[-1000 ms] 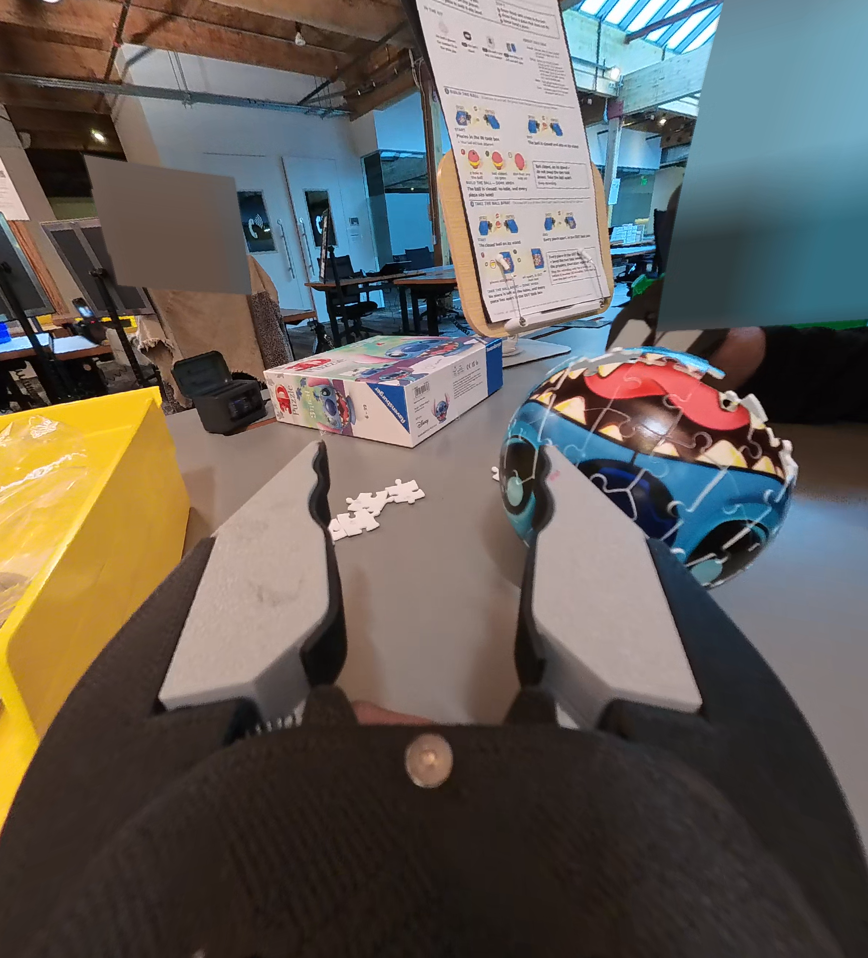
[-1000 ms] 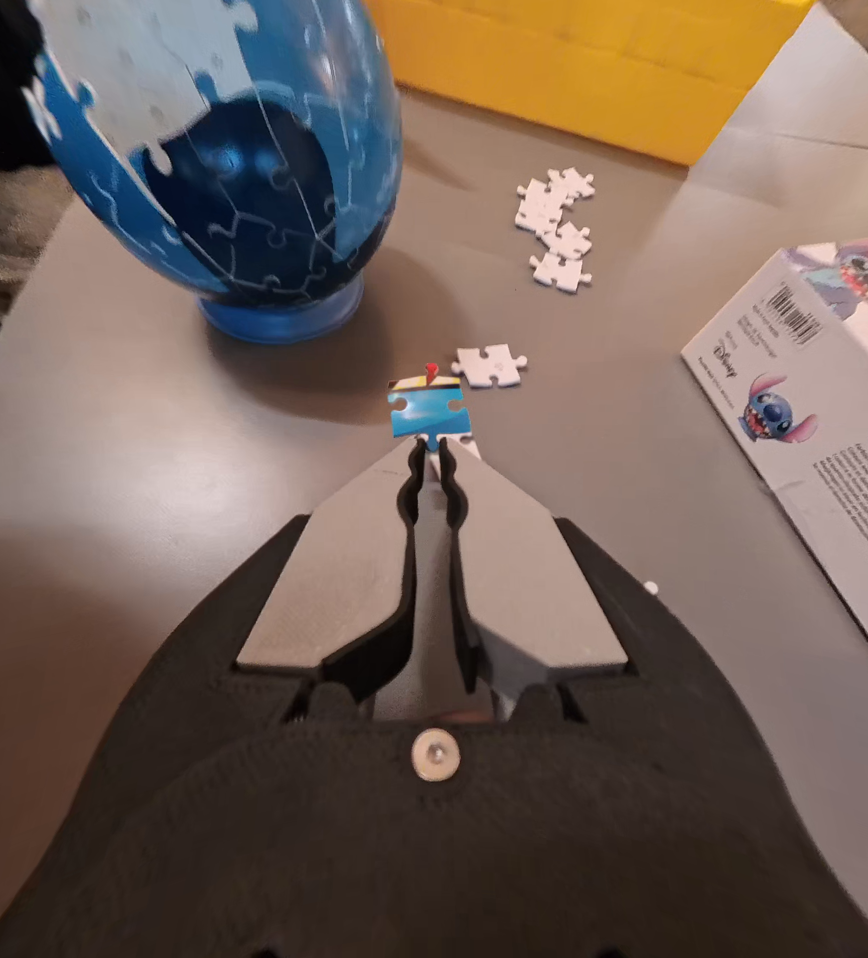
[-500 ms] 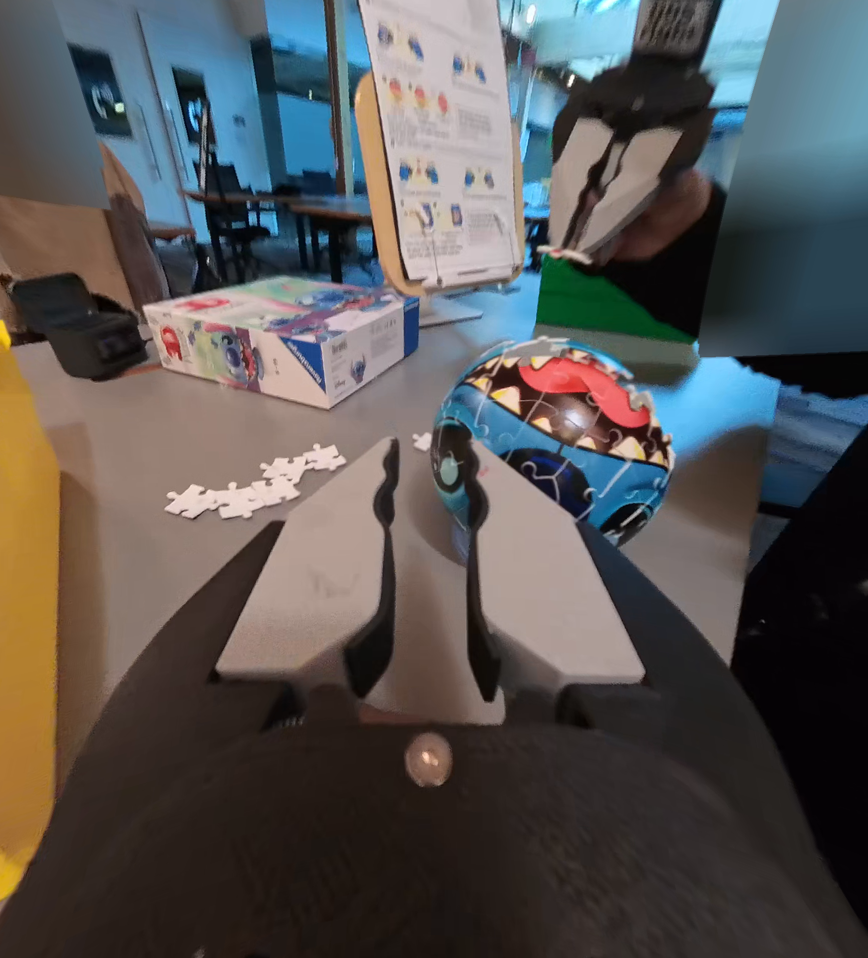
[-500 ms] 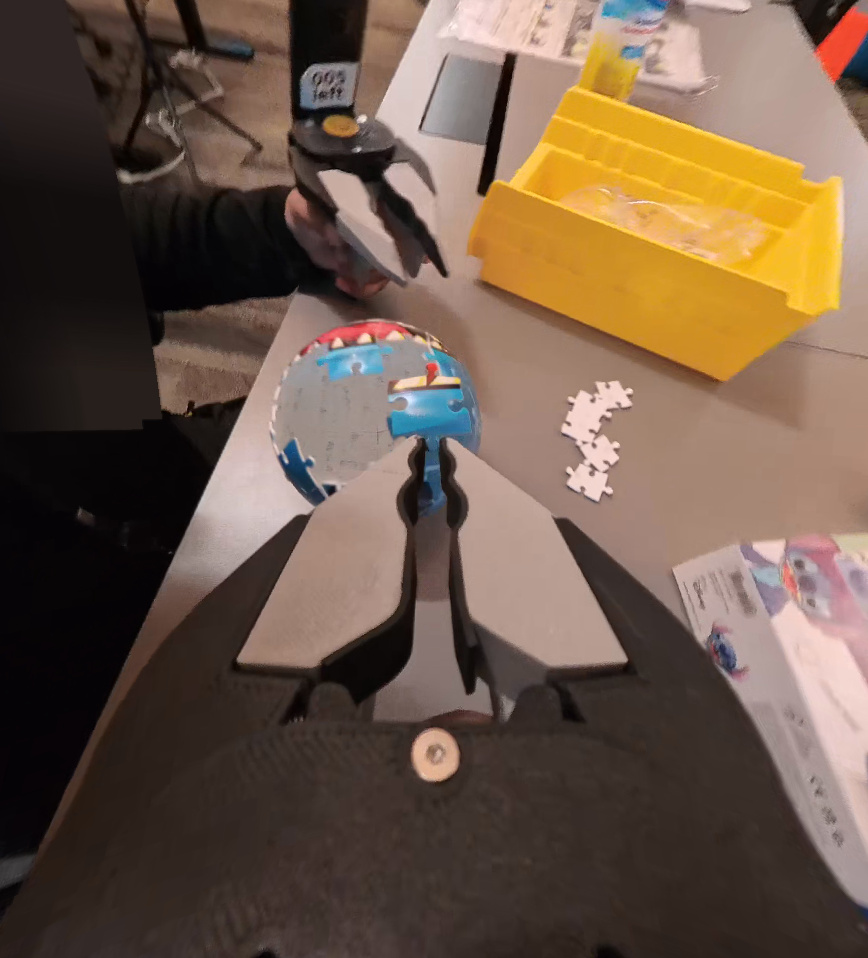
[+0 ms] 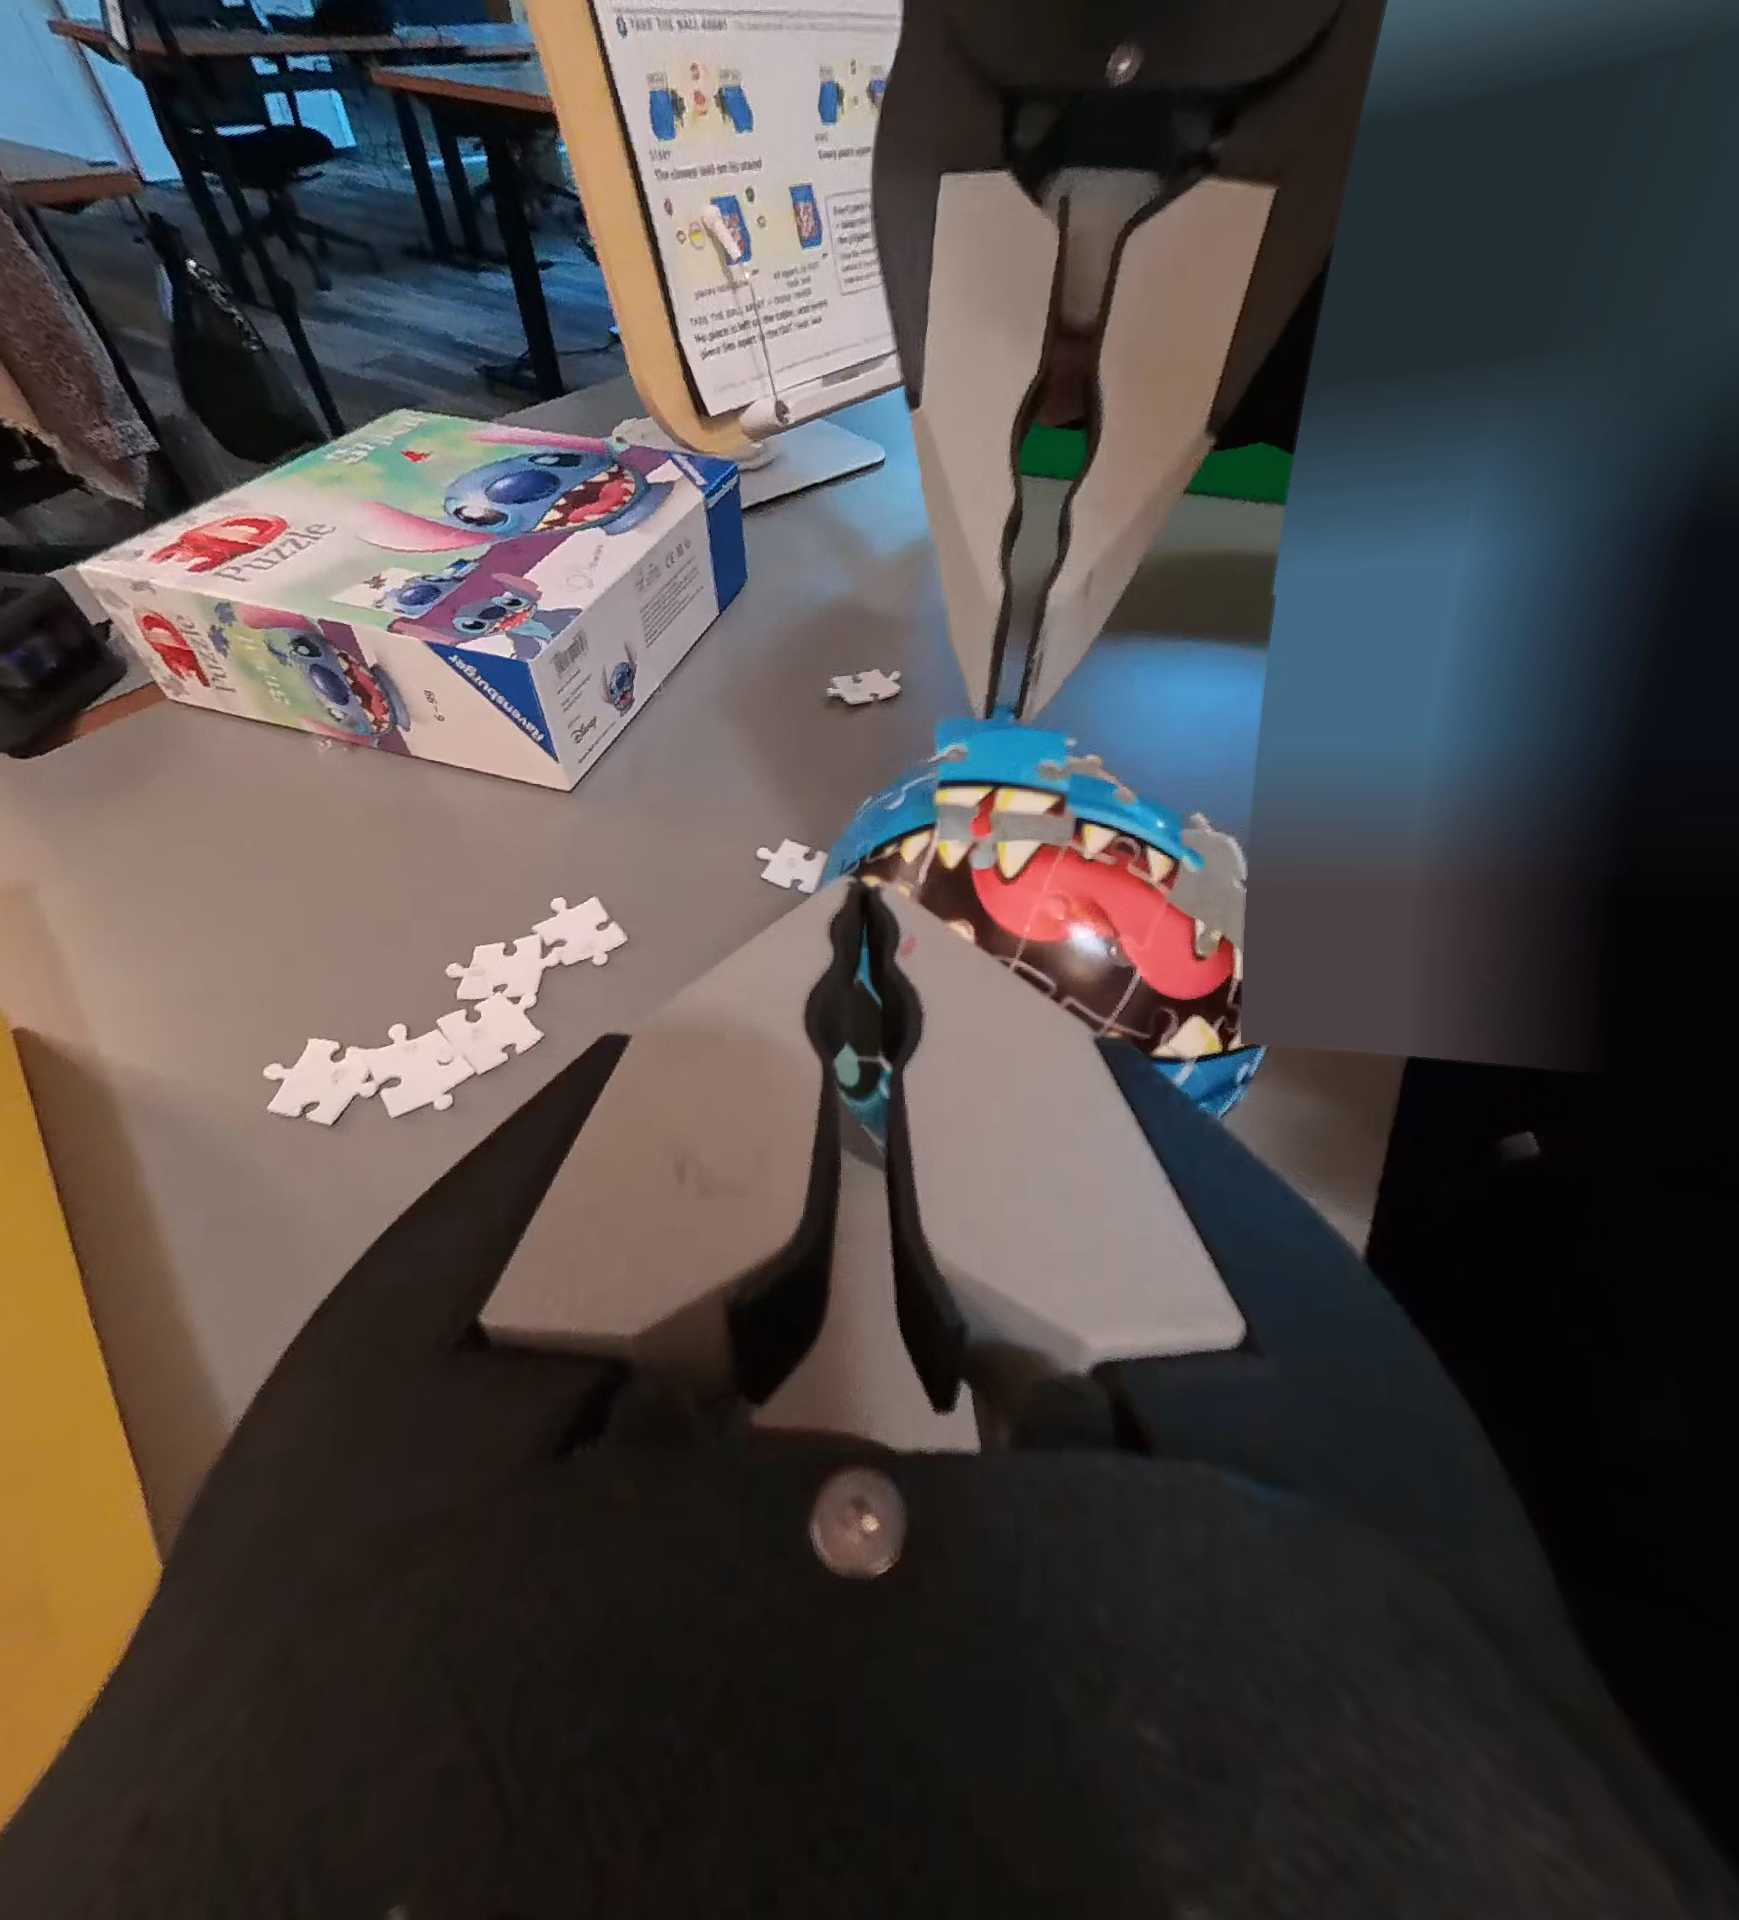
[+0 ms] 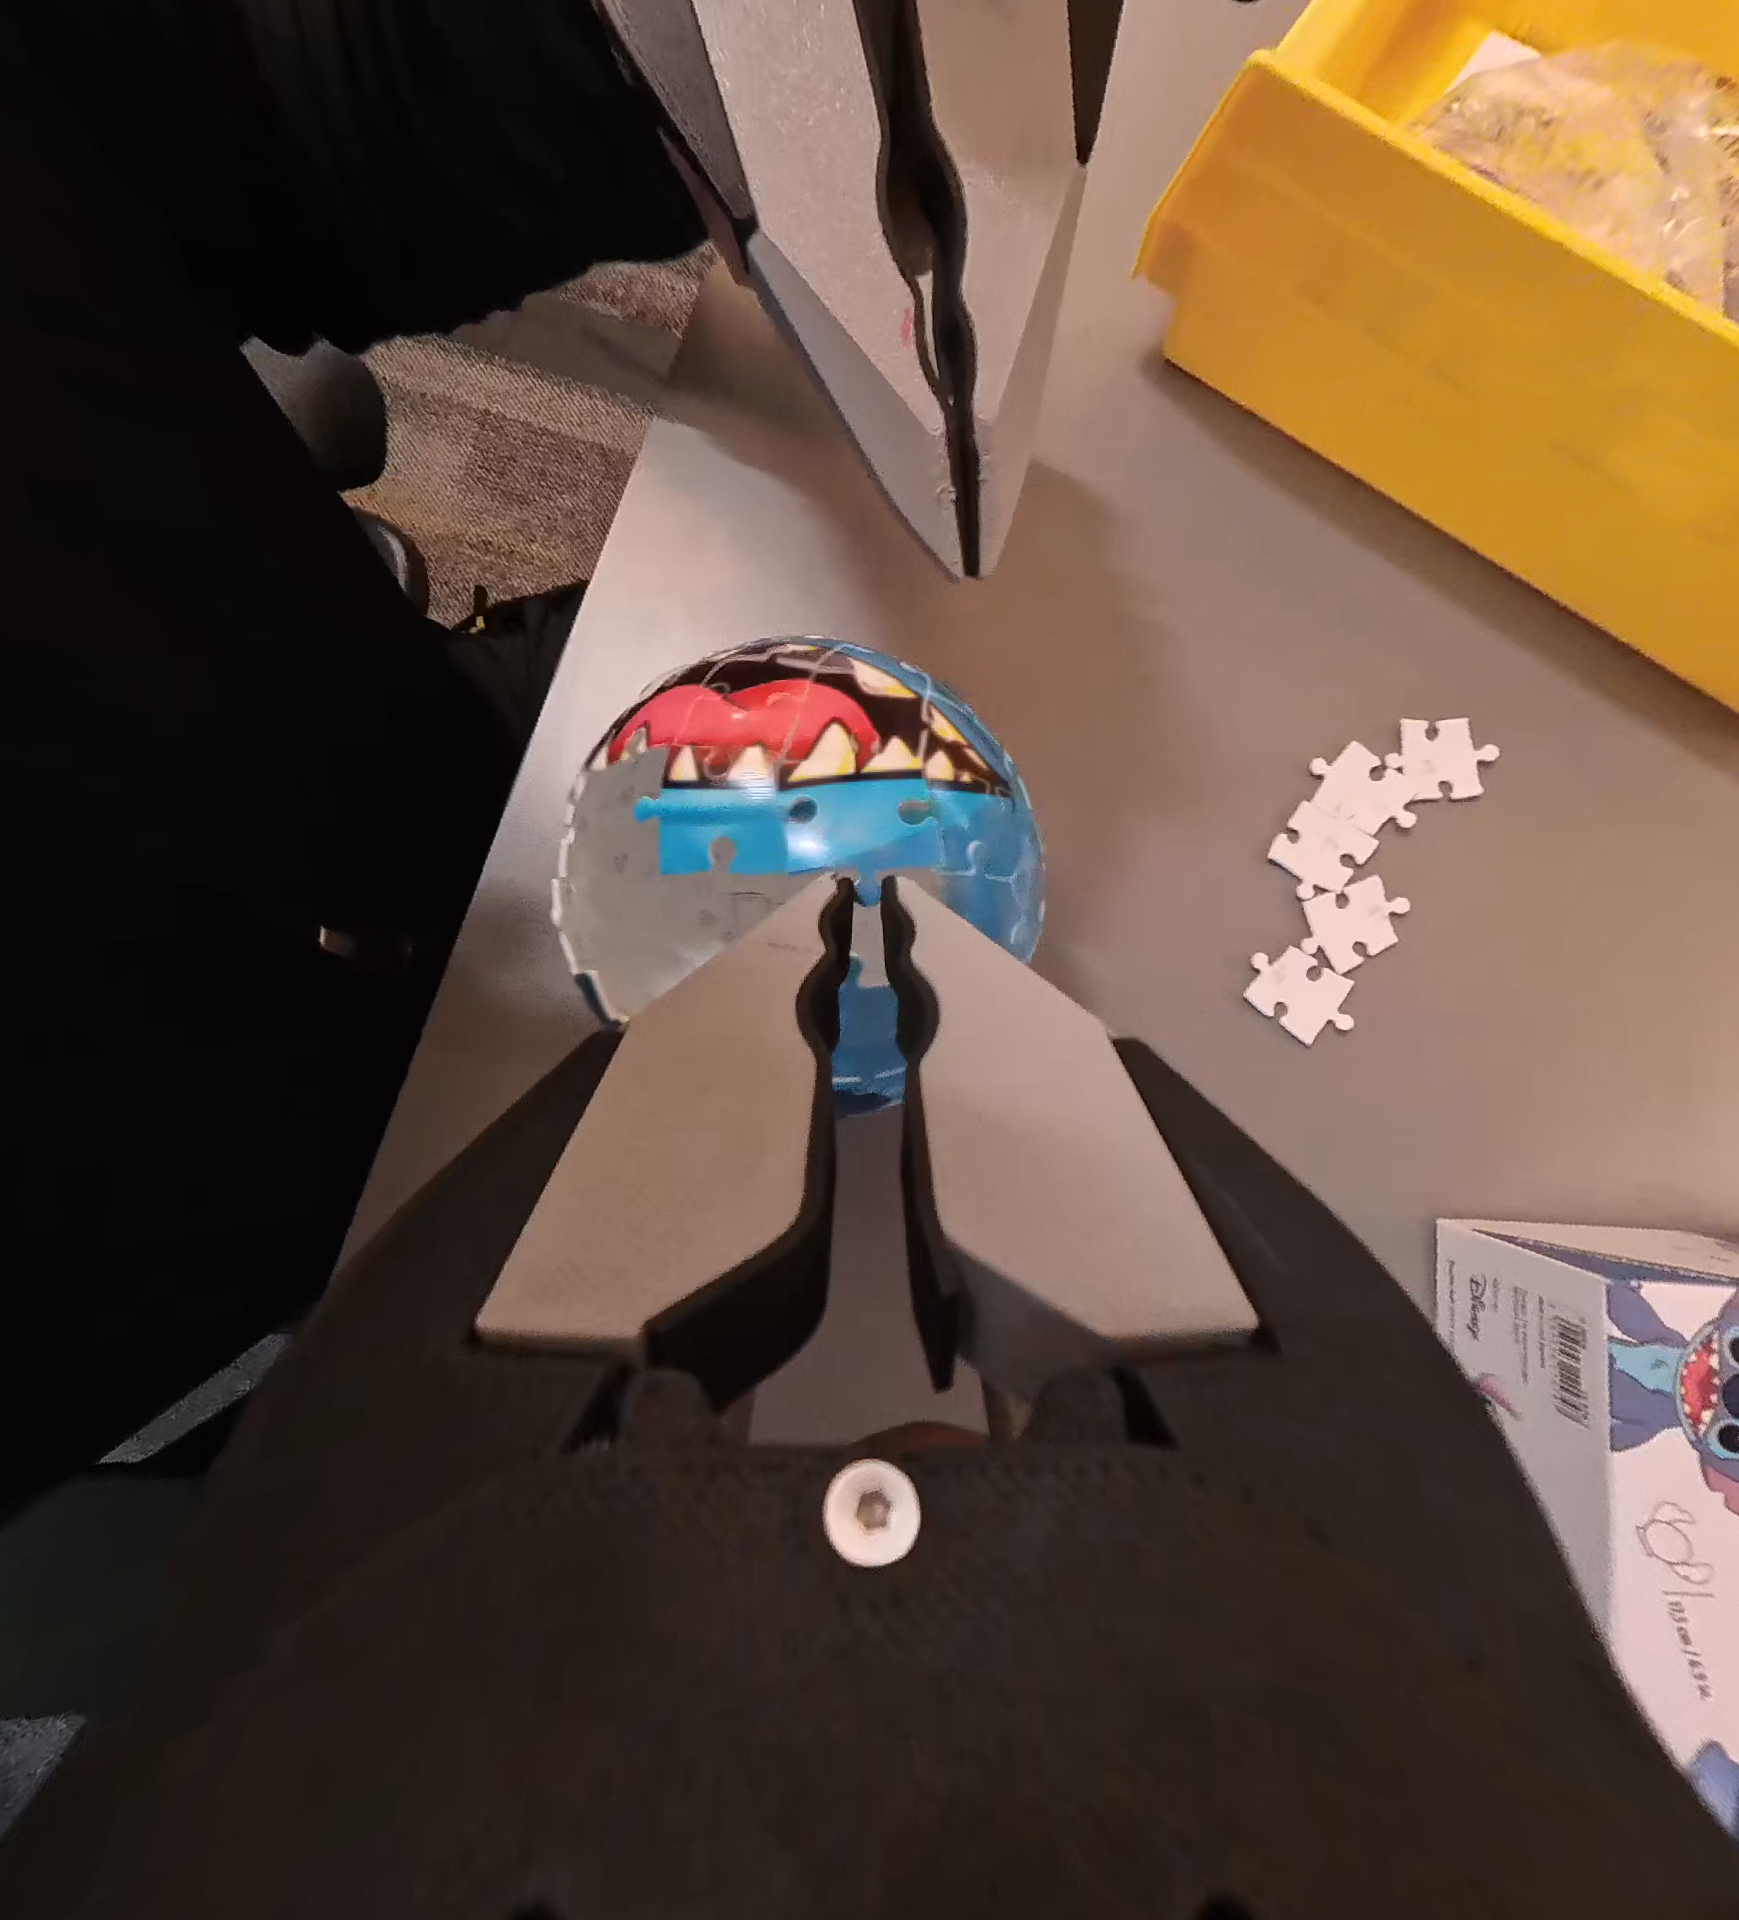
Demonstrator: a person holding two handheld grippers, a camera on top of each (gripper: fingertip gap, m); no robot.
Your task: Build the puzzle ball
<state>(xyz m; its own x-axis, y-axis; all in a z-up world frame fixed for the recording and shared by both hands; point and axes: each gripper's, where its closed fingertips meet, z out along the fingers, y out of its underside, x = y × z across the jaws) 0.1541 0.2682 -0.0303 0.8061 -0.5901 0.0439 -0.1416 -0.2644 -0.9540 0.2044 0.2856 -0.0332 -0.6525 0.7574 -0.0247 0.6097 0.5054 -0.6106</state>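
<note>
Right gripper [image 6: 865, 883]: I see its smooth grey fingers pinching the tab of a blue puzzle piece [image 6: 740, 836] at the ball's open top edge.
Left gripper [image 5: 863, 902]: pressed together, empty, just beside the ball.
Puzzle ball [image 5: 1062, 925]: glossy sphere, partly built, near the grey table's [image 5: 325, 862] edge.
Loose pieces [image 5: 449, 1023]: white, flat, scattered between ball and yellow bin [image 6: 1467, 353].
Puzzle box [image 5: 429, 613]: cardboard, farther back.
</note>
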